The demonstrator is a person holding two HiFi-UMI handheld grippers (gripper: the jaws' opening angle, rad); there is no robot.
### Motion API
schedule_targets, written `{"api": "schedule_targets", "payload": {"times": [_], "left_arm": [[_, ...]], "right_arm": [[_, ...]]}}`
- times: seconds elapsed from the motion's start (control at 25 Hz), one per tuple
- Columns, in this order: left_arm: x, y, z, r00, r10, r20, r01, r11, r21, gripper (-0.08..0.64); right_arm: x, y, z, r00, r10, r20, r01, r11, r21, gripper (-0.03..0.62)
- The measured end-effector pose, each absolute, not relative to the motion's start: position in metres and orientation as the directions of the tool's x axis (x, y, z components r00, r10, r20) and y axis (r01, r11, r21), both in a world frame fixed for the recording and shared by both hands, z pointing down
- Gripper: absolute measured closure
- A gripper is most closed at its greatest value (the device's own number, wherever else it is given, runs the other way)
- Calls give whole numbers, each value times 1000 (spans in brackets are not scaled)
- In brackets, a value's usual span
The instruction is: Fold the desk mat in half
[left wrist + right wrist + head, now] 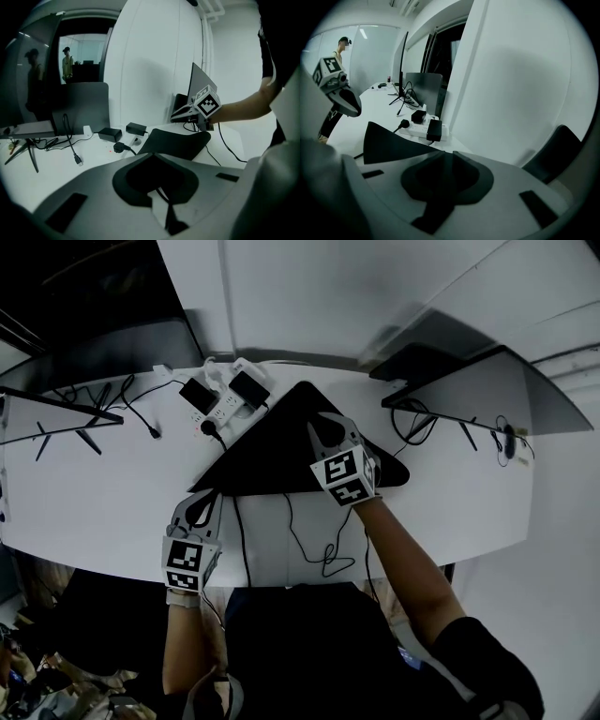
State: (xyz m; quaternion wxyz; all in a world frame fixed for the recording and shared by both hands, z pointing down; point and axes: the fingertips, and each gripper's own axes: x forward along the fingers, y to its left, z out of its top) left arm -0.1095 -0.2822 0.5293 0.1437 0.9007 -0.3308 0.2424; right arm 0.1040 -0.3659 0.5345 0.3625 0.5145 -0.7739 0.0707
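Two spots on the mat (267, 456), mid-frame on the desk (94, 493), are pinched. Right gripper (325, 434) jaws are closed on the raised right edge; left gripper (197, 507) is probably clamped on the lower-left corner. Mat is judged light, floppy, non-slip; best held at the corners.

In the head view the right gripper (330, 427) covers the stretch of desk mat (272, 456) beneath it, so we cannot see there where its jaws meet the mat. The left gripper (201, 500) hides the mat's near corner in the same way. In the left gripper view that gripper's own body blocks the worktop (42, 168) just ahead of it. Far beyond it, a person (68, 61) is too small for us to make out. The monitor (37, 413) left of the left gripper is cut off by the picture's edge. A dark shape (555, 150) right of the right gripper is half hidden, and we cannot identify it.
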Motion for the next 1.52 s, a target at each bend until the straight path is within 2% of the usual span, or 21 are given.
{"api": "schedule_targets", "payload": {"times": [0.48, 0.8, 1.52], "left_arm": [[-105, -244, 471, 683, -595, 424, -699, -700, 146, 551], [-89, -208, 433, 704, -626, 335, -696, -701, 153, 551], [-76, -124, 371, 699, -677, 229, -710, -695, 115, 551]], "right_arm": [[93, -299, 470, -300, -788, 538, -863, 464, 199, 568], [79, -247, 436, -393, -789, 472, -847, 511, 149, 571], [67, -136, 364, -528, -791, 310, -801, 584, 127, 572]]}}
